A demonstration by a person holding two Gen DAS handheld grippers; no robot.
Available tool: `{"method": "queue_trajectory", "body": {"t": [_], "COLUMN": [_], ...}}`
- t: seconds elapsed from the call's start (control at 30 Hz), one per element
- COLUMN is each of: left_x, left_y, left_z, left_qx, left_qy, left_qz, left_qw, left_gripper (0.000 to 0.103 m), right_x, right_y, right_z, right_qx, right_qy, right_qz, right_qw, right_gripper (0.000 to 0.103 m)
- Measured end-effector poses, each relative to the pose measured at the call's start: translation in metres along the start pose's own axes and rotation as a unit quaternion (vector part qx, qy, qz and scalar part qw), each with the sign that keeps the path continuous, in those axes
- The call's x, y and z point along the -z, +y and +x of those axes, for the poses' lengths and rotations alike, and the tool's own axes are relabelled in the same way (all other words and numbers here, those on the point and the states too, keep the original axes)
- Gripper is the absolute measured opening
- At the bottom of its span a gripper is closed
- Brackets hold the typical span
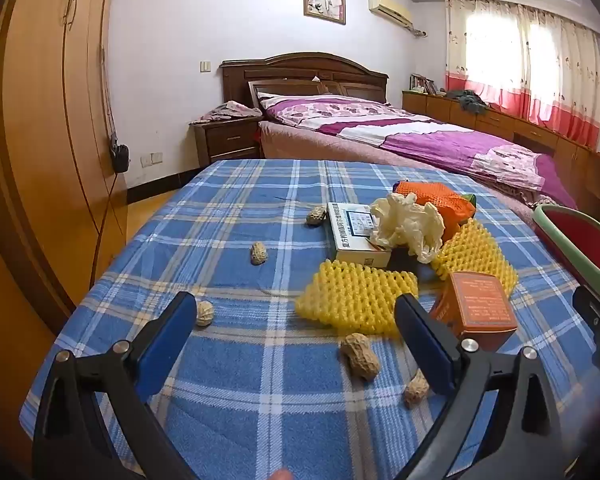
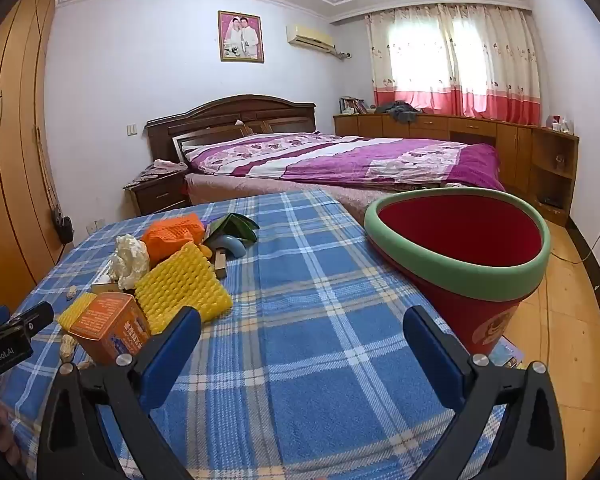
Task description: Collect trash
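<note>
Trash lies on a blue plaid cloth (image 1: pixel 240 380): yellow foam nets (image 1: pixel 356 300), an orange box (image 1: pixel 476 308), a white box (image 1: pixel 352 236), a crumpled tissue (image 1: pixel 408 224), an orange net (image 1: pixel 436 196) and several peanut shells (image 1: pixel 360 356). My left gripper (image 1: pixel 292 320) is open and empty just above the cloth, before the yellow net. My right gripper (image 2: pixel 300 340) is open and empty over bare cloth. A red bin with a green rim (image 2: pixel 460 248) stands at its right. The pile shows to its left: yellow net (image 2: pixel 184 284), orange box (image 2: pixel 108 328), tissue (image 2: pixel 130 260).
A bed with a purple quilt (image 2: pixel 340 160) lies behind the table. A wooden wardrobe (image 1: pixel 40 120) stands on the left and low cabinets (image 2: pixel 500 140) under the window. The left gripper's body (image 2: pixel 8 340) shows at the right view's left edge. A green and blue item (image 2: pixel 232 236) lies behind the pile.
</note>
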State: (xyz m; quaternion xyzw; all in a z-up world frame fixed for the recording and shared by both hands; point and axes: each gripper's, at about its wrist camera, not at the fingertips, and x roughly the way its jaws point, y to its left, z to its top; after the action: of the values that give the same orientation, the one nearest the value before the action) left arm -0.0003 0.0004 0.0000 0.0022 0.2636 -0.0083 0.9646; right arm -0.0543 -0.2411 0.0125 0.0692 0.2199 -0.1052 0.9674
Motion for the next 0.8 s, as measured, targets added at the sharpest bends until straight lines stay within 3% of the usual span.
{"method": "queue_trajectory", "body": {"t": [0.8], "left_x": [-0.0002], "left_y": [0.0001], "left_z": [0.0004], "left_qx": [0.000], "left_qy": [0.006], "left_qz": [-0.003], "left_qw": [1.0000], "left_gripper": [0.098], "right_x": [0.0004], "right_y": [0.0002], "right_z": [0.0009], "right_qx": [-0.001], "right_qy": [0.004], "right_qz": [0.002], "right_qw": [1.000], "right_gripper": [0.103]}}
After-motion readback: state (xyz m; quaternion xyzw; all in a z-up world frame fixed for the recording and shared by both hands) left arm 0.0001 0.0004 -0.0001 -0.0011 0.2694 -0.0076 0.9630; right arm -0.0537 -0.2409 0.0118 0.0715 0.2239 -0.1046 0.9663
